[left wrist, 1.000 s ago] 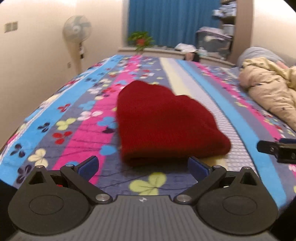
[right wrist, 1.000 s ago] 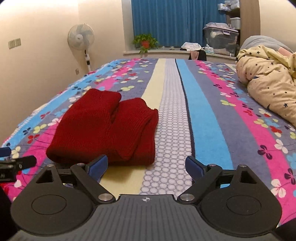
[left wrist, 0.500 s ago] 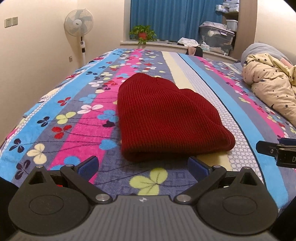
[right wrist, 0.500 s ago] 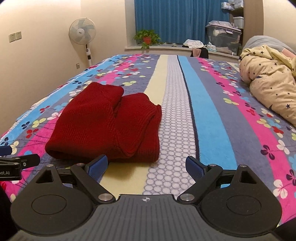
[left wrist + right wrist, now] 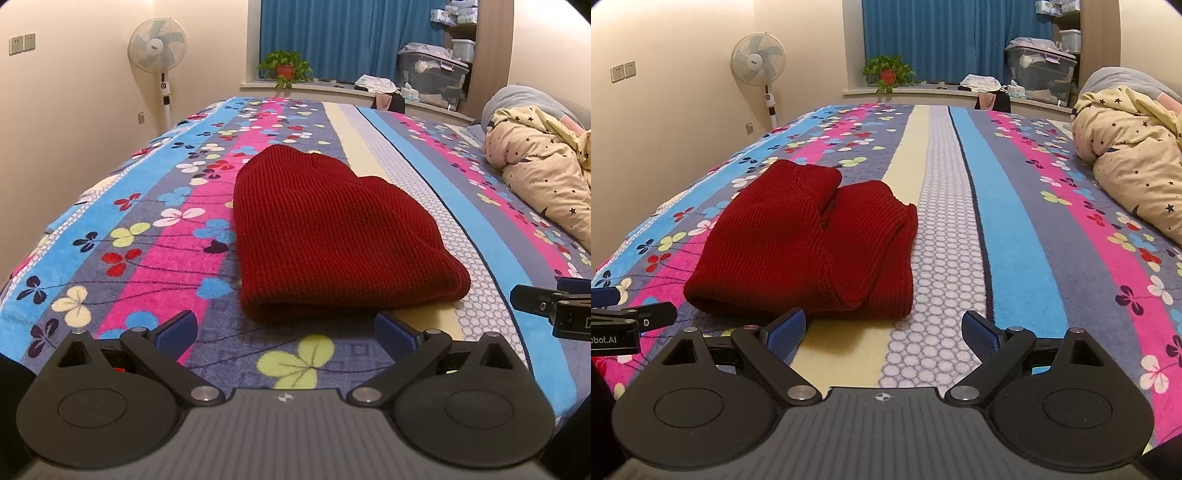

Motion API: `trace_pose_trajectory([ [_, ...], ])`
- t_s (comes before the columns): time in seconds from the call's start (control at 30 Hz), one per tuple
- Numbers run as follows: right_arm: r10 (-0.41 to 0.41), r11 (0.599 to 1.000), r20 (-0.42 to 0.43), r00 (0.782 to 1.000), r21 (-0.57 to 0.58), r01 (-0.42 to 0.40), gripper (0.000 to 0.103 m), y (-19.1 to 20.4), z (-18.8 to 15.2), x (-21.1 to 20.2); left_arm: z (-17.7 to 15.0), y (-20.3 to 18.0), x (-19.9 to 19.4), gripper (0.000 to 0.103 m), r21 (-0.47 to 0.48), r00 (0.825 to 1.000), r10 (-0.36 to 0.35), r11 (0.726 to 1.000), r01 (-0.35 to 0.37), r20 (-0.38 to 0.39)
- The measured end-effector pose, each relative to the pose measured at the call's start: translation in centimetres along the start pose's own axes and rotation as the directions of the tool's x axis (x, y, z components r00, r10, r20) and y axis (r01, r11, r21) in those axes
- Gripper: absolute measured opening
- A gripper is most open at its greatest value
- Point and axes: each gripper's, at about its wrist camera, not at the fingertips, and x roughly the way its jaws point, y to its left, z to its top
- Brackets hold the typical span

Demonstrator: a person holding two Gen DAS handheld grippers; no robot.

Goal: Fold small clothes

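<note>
A dark red knitted garment (image 5: 332,240) lies folded into a thick pad on the flower-striped bedspread (image 5: 147,236), filling the middle of the left wrist view and sitting left of centre in the right wrist view (image 5: 809,251). Its ribbed layers are stacked, with a rounded fold along the near edge and two humps at the far end. The left gripper (image 5: 286,328) and right gripper (image 5: 882,328) both have jaws spread wide, holding nothing, just short of the cloth. Each gripper's partner shows only as a cut-off tip at the frame edge. A star-printed quilt (image 5: 1134,155) is cropped at right.
</note>
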Motion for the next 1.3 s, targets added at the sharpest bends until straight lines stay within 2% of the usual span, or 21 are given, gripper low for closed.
trace_pose_trajectory([
  [1.3,0.014,1.0,-0.011,1.0,-0.021,-0.014,0.092,-0.07,-0.36,0.29,-0.08,0.42,0.33,0.102,-0.009,1.0,0.016,1.0,-0.016,-0.007],
])
